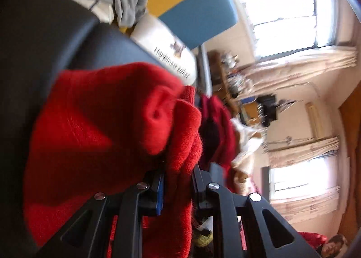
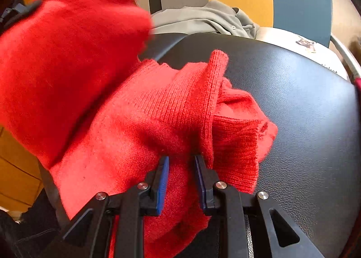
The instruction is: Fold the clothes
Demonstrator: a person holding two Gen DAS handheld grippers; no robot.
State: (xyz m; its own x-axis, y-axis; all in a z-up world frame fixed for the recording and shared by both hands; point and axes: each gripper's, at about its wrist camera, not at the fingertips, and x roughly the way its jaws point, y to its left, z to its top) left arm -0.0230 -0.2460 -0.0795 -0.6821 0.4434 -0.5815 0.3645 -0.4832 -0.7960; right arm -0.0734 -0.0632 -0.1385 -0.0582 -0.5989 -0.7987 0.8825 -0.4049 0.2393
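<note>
Both the left claw (image 1: 178,172) and the right claw (image 2: 181,163) are clenched on bunched parts of the red sweater (image 2: 140,109), lifted in a crumpled heap over the black seat (image 2: 304,99), so I judge no tidy fold made yet.

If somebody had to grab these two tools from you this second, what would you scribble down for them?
Left gripper: shut on the red sweater.
Right gripper: shut on the same red sweater, near its ribbed edge.
The sweater is bunched and partly lifted over the black leather seat; a grey shirt lies crumpled behind.
Done: both grips taken.
Left: lay it flat, fold it, then probably the grey shirt.
</note>
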